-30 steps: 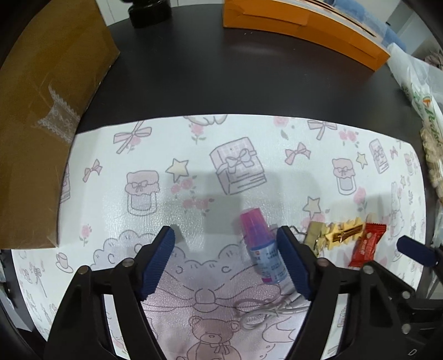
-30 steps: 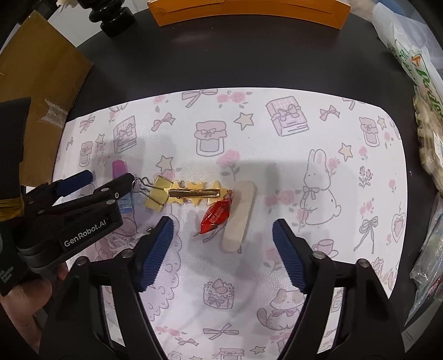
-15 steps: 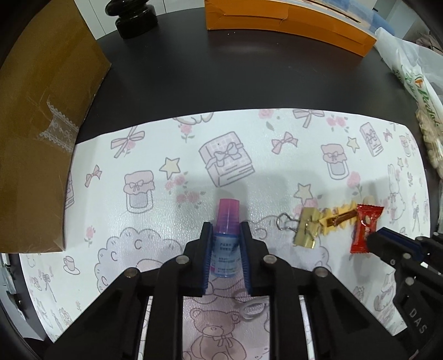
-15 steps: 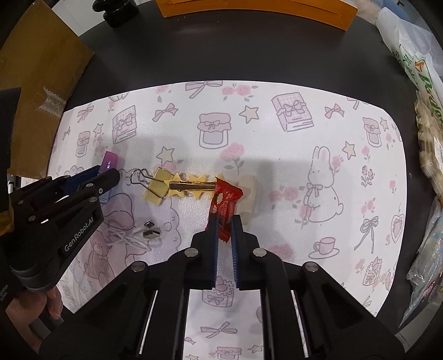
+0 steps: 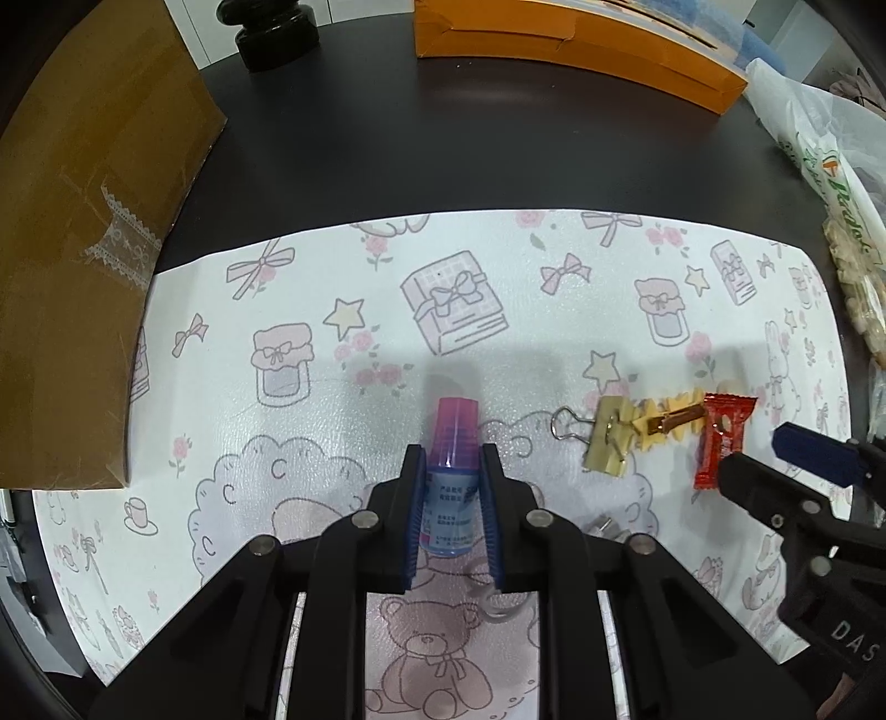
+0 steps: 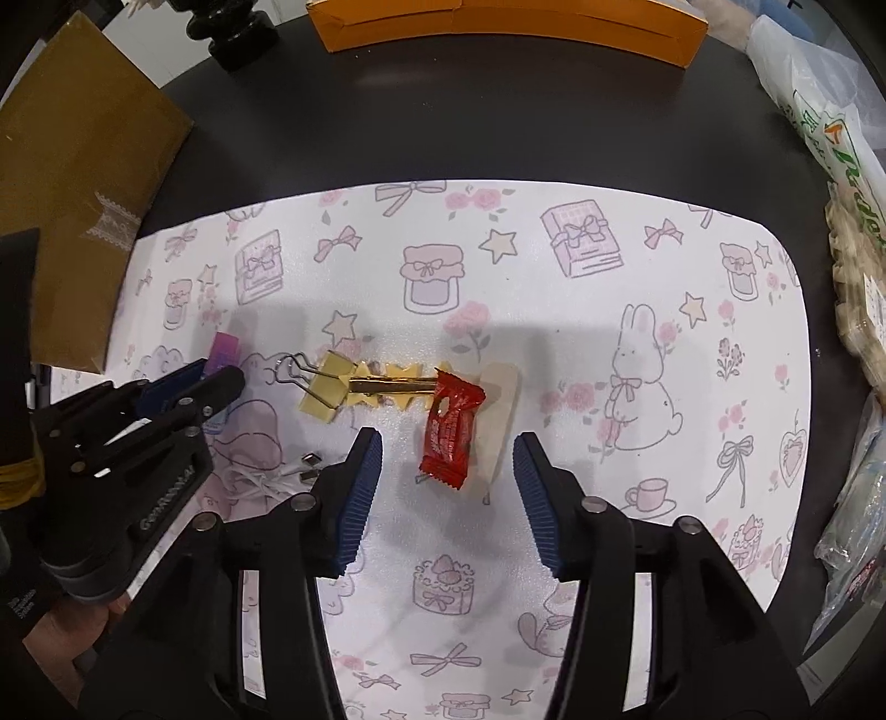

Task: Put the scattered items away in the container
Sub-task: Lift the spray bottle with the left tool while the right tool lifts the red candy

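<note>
A small bottle (image 5: 451, 471) with a pink cap and a blue label sits between the fingers of my left gripper (image 5: 449, 459), which is shut on it above the patterned mat (image 5: 343, 266). My right gripper (image 6: 446, 448) is open. A red candy wrapper (image 6: 451, 432) lies on the mat between its fingers, touching neither. The candy overlaps a pale beige stick (image 6: 495, 421). To its left lie a gold star hair clip (image 6: 387, 385) and a gold binder clip (image 6: 326, 387). The left wrist view also shows the candy (image 5: 720, 437) and the binder clip (image 5: 606, 437).
An orange box (image 5: 576, 50) stands at the far edge of the black table. A brown cardboard box (image 5: 83, 221) is at the left. Plastic bags (image 6: 847, 221) crowd the right edge. A white cable (image 6: 266, 476) lies near the left gripper (image 6: 183, 399).
My left gripper closed on the bottle and stays shut on it. My right gripper closed on the red candy, then opened again; the candy now lies on the mat.
</note>
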`<move>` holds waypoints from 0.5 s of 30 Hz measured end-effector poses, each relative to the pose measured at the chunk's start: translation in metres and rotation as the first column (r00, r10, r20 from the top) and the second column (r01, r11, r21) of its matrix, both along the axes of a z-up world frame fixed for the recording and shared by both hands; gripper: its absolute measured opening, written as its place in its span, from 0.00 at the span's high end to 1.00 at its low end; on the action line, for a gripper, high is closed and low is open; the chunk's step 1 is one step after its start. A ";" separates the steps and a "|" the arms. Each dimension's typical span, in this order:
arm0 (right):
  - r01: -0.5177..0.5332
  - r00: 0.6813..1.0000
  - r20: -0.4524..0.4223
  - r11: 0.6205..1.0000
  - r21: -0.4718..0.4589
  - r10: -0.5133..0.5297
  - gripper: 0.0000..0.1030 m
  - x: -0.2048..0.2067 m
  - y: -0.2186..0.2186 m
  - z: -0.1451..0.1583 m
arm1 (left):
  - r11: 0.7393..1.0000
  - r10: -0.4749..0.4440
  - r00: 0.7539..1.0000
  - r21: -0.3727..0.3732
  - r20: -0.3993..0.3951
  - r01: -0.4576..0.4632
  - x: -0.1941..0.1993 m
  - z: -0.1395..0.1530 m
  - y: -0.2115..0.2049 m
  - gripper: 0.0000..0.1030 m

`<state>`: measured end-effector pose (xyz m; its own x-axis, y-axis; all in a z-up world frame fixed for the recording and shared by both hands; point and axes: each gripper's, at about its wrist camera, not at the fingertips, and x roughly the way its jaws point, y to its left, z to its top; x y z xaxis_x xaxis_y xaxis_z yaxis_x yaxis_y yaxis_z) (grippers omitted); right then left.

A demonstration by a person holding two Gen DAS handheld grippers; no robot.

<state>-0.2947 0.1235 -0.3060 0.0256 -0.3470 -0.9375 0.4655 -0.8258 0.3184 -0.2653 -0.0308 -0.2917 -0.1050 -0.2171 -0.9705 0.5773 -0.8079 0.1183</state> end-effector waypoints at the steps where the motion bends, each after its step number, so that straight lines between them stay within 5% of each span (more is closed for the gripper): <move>1: -0.002 1.000 0.000 1.000 0.002 0.002 0.51 0.000 0.001 -0.001 | 1.000 0.000 1.000 0.001 0.001 0.000 0.000 0.000 -0.001 0.82; 3: -0.006 1.000 0.003 1.000 0.003 0.006 0.54 0.001 -0.001 -0.005 | 1.000 0.001 1.000 0.003 0.002 -0.001 0.002 0.002 -0.004 0.82; 7: -0.019 1.000 0.007 1.000 0.018 0.018 0.84 0.001 -0.007 -0.014 | 1.000 0.000 1.000 0.010 0.005 0.000 0.001 0.000 -0.007 0.82; 15: -0.007 1.000 -0.014 1.000 0.026 0.007 0.88 -0.001 -0.010 -0.005 | 1.000 -0.008 1.000 0.014 0.000 0.008 -0.004 -0.001 -0.011 0.82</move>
